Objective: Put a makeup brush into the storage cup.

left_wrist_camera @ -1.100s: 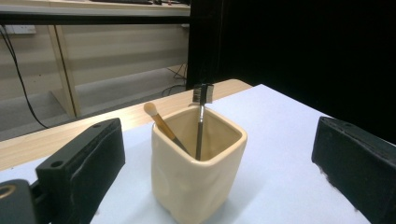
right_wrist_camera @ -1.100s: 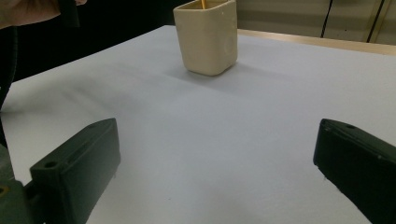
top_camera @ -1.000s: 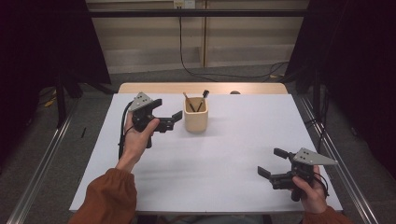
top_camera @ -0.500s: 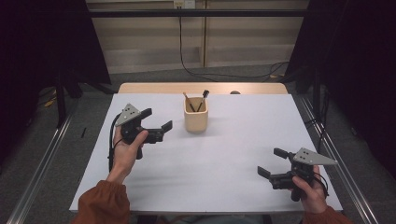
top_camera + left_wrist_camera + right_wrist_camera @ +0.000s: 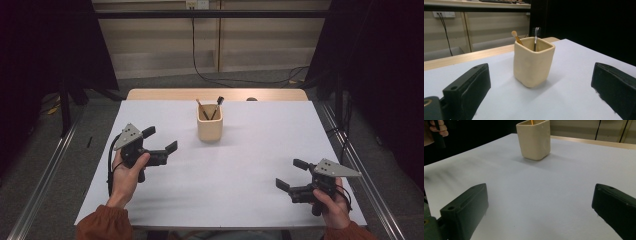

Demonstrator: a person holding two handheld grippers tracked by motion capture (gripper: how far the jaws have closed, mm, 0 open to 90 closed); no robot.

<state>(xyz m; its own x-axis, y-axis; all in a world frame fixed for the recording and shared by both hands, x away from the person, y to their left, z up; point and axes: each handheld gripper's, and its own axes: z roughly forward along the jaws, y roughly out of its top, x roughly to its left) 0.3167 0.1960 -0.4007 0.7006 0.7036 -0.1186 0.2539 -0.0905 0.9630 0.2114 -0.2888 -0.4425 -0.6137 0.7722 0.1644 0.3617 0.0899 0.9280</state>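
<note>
**Both grippers spread wide, nothing held; cup near the far edge**

My left gripper (image 5: 160,140): jaws spread wide, nothing between them but bare table. I hold it raised off the white table (image 5: 240,165), over the left half, nearer the left edge than the middle. Its jaws point toward the cream cup (image 5: 209,128). In the left gripper view the cup (image 5: 533,64) sits framed between the two black jaws, apart from both, no contact.

My right gripper (image 5: 292,174): jaws likewise wide apart, holding nothing. It sits low near the front right corner, in my right hand (image 5: 334,209). Jaws face across the table; in the right gripper view the cup (image 5: 534,140) stands well beyond them.

Cup: upright, squarish with rounded corners, on the table's midline, close to the far edge. Two brushes stand in it, leaning apart: a wooden-handled brush (image 5: 201,108) tilted left and a dark-tipped brush (image 5: 217,106) tilted right.

Beyond the white surface, a wooden strip (image 5: 165,94) runs along the far edge.
</note>
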